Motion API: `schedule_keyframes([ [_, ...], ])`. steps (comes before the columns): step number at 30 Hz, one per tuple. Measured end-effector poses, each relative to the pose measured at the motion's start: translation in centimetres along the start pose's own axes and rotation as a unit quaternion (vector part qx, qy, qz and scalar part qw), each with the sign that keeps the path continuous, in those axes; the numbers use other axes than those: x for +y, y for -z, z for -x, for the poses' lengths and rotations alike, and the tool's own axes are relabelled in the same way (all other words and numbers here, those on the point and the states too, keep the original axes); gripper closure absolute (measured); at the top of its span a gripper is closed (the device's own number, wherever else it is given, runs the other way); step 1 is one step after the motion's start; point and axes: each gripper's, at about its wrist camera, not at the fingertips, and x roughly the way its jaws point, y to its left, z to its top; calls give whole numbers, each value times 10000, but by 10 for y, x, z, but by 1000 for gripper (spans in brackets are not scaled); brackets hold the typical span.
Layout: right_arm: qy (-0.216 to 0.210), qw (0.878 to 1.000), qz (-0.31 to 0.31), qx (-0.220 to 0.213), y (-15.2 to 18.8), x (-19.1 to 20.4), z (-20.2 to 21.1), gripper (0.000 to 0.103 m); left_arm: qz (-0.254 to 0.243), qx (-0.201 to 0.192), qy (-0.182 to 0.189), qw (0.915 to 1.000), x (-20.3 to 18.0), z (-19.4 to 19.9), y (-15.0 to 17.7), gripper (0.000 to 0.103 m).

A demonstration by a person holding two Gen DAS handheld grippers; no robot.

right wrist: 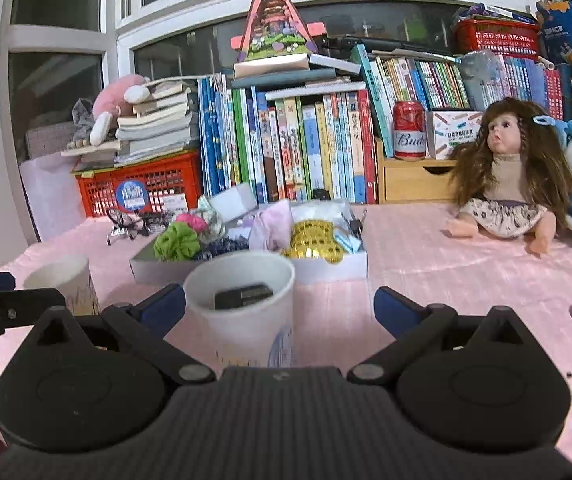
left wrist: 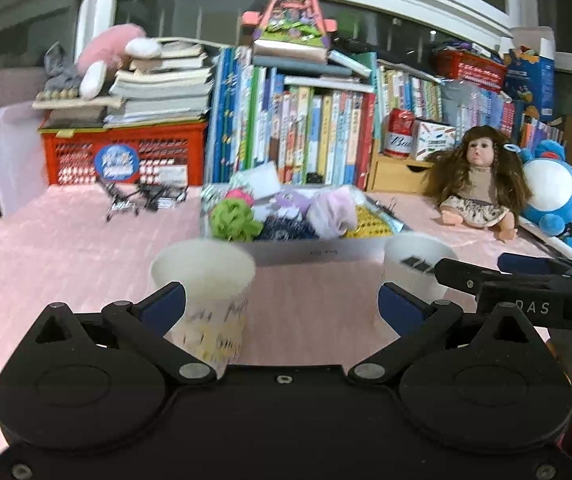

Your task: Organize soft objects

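Scrunchies and soft hair ties, heaped in a shallow white box [left wrist: 305,250] on the pink-covered bench [left wrist: 66,240], ahead of both sets of jaws: green scrunchie [left wrist: 233,220] at the box's left, pale pink one [left wrist: 331,210] mid-right, gold mesh piece [left wrist: 367,222] at the right end. Left gripper [left wrist: 282,306]: jaws released and spread wide, nothing between them; a paper cup [left wrist: 204,280] stands just beyond its left finger. Right gripper [right wrist: 280,306]: jaws likewise released, a second paper cup [right wrist: 246,300] standing just inside its left finger, apart from the right one. The right wrist view alone looks down into this cup, showing a dark clip [right wrist: 244,295] inside; the left wrist view shows that cup [left wrist: 415,264] from the side, partly behind the right gripper [left wrist: 525,280]. Doll [right wrist: 509,176] seated well off to the right of the box, before a row of books [right wrist: 305,144].
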Motion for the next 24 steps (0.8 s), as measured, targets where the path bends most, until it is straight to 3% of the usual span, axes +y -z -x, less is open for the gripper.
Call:
schedule_keyframes([
  [10, 297, 9985, 339, 324, 42, 19, 0, 0, 98, 516, -482, 9975, 11, -18, 45, 1],
  [24, 458, 9957, 525, 604, 72, 33, 10, 0, 98, 875, -635, 9941, 12, -31, 68, 1],
])
